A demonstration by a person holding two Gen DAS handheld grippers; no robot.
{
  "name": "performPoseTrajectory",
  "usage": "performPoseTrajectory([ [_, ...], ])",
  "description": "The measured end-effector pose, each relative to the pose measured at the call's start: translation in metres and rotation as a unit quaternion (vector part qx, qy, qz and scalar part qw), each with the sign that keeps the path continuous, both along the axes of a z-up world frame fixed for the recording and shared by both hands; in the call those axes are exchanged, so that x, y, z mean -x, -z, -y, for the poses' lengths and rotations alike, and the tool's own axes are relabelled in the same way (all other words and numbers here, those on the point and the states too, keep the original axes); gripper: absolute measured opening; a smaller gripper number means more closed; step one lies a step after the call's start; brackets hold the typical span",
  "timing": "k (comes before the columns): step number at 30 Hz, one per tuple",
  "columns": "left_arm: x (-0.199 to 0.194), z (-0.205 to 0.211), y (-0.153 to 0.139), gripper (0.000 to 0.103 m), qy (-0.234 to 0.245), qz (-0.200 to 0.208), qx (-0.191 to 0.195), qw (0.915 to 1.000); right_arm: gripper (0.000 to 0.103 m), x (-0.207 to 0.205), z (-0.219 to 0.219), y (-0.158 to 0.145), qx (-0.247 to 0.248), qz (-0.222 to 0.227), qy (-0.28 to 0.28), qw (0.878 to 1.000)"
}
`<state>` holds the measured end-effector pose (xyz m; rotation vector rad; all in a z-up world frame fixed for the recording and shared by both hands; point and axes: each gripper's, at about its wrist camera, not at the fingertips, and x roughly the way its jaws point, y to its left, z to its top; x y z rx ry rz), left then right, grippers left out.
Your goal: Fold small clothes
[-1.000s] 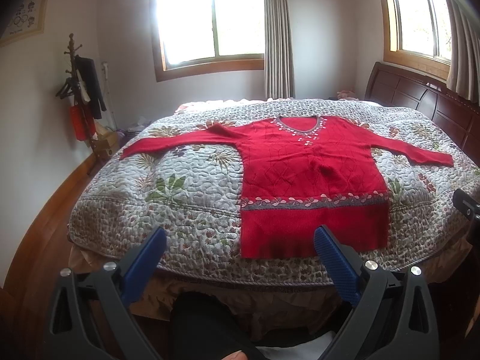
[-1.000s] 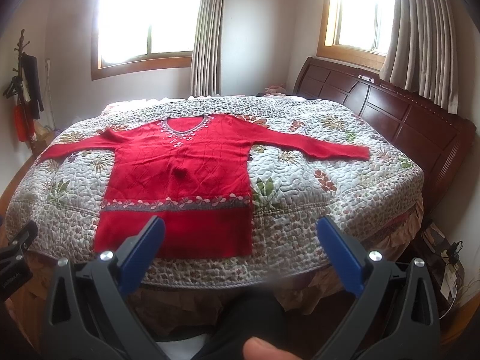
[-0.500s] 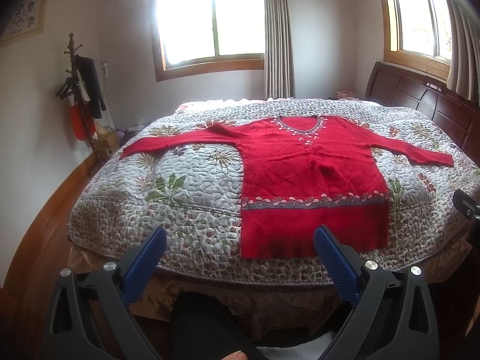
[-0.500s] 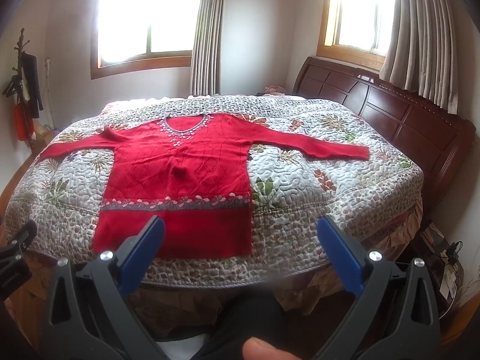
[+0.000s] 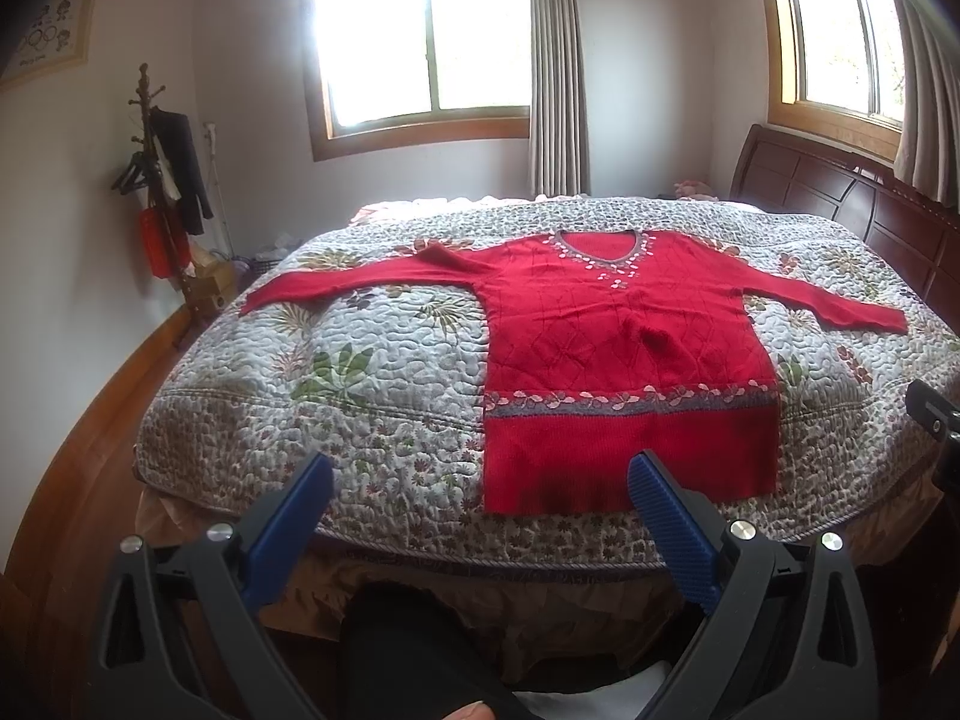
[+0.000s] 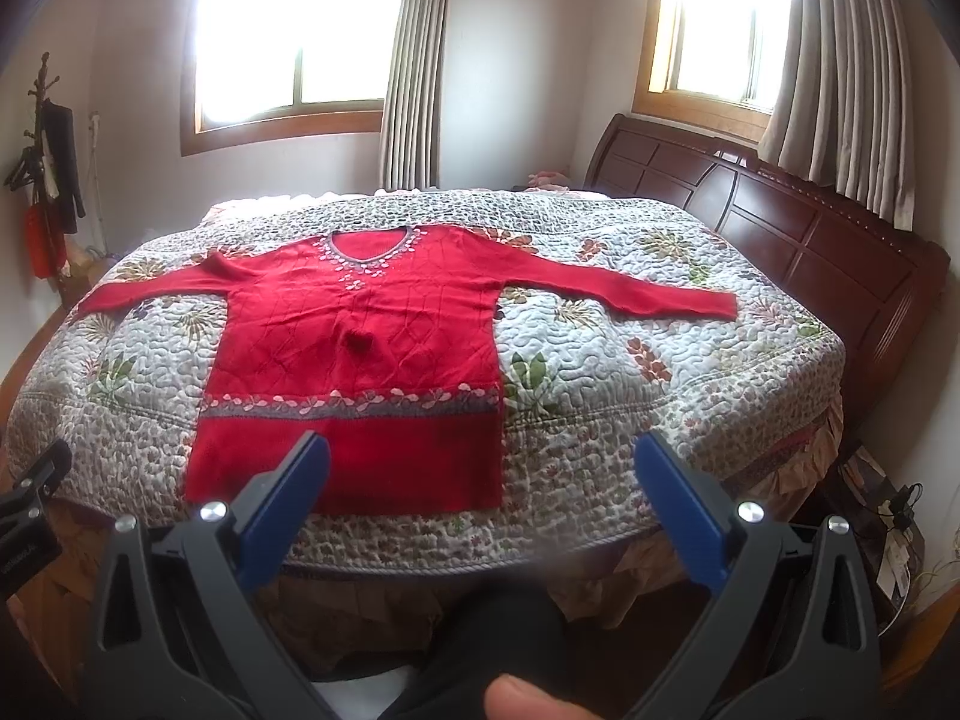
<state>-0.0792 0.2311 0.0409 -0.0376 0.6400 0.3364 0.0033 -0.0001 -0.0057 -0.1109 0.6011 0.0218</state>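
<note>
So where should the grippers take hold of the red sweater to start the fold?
Probably at the sleeve cuffs. The red sweater lies flat, face up, sleeves spread wide on the quilt. The left gripper could come in from the left for the left cuff, the right gripper from the right for the right cuff, pinching the thin edge from outside.

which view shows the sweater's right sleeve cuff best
The right wrist view: the red sweater has that sleeve cuff well inside the picture, over the quilt. The left wrist view shows it nearer the distorted edge.
</note>
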Motion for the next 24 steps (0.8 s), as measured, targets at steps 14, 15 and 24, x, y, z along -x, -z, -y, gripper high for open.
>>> performPoseTrajectory([
  [14,0.0000,-0.0004,0.0010,0.099,-0.001,0.000,-0.001,1.0000,0.101,0.0014,-0.0024,-0.0006,0.001,-0.001,-0.001,1.000],
  [15,-0.0001,-0.0006,0.0015,0.099,-0.002,-0.001,-0.001,1.0000,0.101,0.0016,-0.0021,-0.0008,0.000,-0.001,-0.001,1.000],
  [24,0.0010,-0.0028,0.0039,0.099,-0.003,-0.002,-0.001,1.0000,0.101,0.0009,-0.0023,-0.0009,0.000,-0.002,-0.001,1.000],
])
